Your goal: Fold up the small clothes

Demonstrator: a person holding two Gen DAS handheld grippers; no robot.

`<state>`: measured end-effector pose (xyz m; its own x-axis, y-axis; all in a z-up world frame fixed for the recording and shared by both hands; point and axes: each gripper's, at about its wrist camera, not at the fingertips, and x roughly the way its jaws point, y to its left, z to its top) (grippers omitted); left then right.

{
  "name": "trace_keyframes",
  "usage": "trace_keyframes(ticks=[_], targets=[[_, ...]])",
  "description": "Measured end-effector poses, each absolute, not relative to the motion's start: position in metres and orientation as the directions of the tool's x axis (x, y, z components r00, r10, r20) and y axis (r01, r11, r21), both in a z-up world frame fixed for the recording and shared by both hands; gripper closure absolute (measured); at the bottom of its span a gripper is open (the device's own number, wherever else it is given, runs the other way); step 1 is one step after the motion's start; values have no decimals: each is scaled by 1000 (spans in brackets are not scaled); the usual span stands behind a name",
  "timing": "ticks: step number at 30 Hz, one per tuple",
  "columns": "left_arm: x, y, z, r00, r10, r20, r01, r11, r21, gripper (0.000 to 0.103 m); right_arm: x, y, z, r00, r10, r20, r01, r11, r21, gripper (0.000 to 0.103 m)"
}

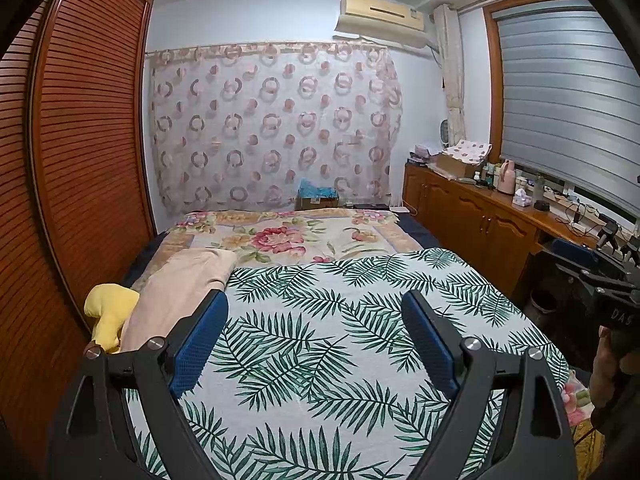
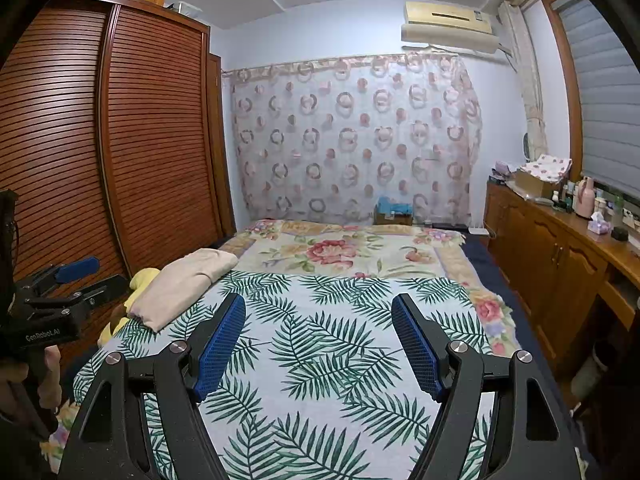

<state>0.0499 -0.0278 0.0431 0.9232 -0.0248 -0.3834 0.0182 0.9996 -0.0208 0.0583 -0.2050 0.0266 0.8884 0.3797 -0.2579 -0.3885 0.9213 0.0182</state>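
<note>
A beige garment (image 1: 180,292) lies folded at the left edge of the bed, on a palm-leaf sheet (image 1: 320,340). Beside it, further left, sits a yellow garment (image 1: 106,312), partly tucked under the beige one. In the right wrist view the beige garment (image 2: 184,284) lies ahead to the left, with the yellow garment (image 2: 138,282) peeking out behind it. My left gripper (image 1: 314,300) hovers open over the palm-leaf sheet (image 2: 320,360), nothing between its blue pads. My right gripper (image 2: 319,302) is open and empty too.
A floral blanket (image 1: 296,236) covers the far half of the bed. A slatted wooden wardrobe (image 1: 80,140) stands along the left. A wooden cabinet (image 2: 560,256) with bottles and boxes runs along the right. A patterned curtain (image 1: 272,128) hangs on the back wall.
</note>
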Motion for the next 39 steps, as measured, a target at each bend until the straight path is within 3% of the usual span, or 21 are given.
trace_keyframes(ticks=[39], targets=[[47,-26,45,923,-23,-384,15,1000,-24,14,62,-213,26,888,387,-250,-395,919,19,26]])
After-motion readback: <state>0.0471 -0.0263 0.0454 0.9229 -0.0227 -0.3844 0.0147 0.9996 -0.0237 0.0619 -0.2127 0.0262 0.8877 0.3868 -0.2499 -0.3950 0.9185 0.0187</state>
